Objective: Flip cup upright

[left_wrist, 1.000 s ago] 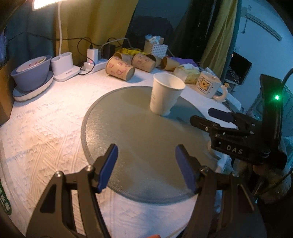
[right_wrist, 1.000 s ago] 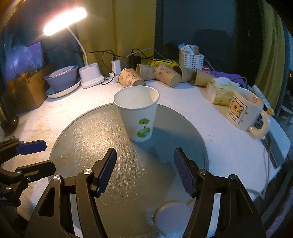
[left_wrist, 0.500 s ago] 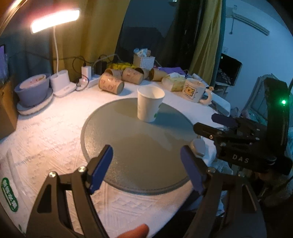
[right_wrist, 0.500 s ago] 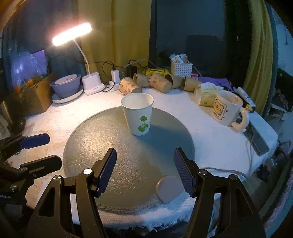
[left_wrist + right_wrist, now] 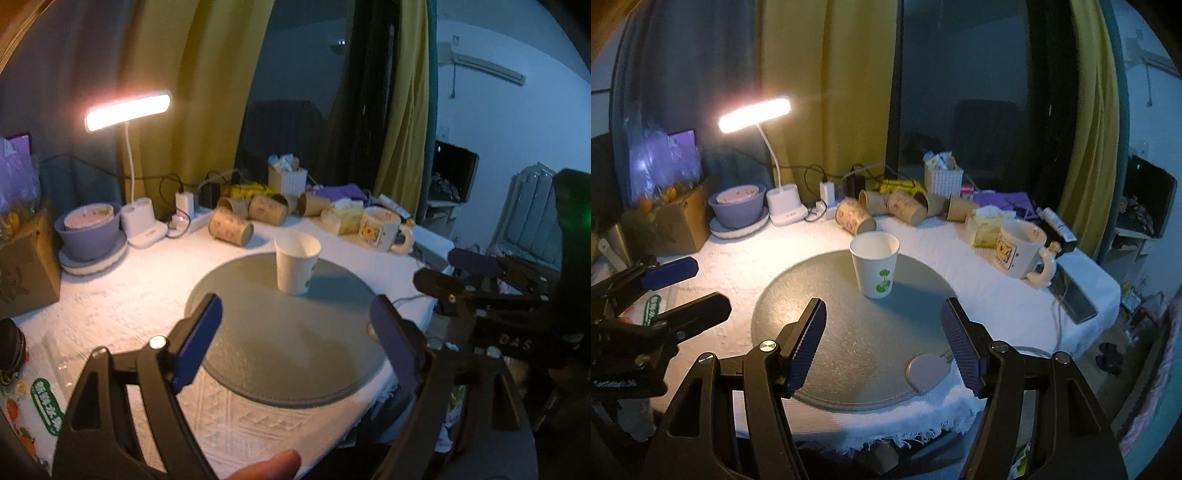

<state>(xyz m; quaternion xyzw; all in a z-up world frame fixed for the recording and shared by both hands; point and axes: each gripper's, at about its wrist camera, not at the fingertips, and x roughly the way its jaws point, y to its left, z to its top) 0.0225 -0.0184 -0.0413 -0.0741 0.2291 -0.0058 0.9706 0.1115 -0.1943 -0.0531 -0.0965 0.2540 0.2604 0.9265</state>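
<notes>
Both hand-held grippers, left and right, have backed off with jaws apart, paper cup upright on the round mat — task looks done.

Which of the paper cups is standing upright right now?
The white cup with the green leaf print, alone on the round grey mat, mouth up. The brown paper cups at the back all lie on their sides.

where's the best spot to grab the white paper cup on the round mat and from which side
Grip the white paper cup across its side wall around mid-height, coming in level from the near side, where the right gripper is already lined up and open. It stands upright with its mouth open and tapers toward the base; a light squeeze probably avoids crushing the thin wall.
</notes>
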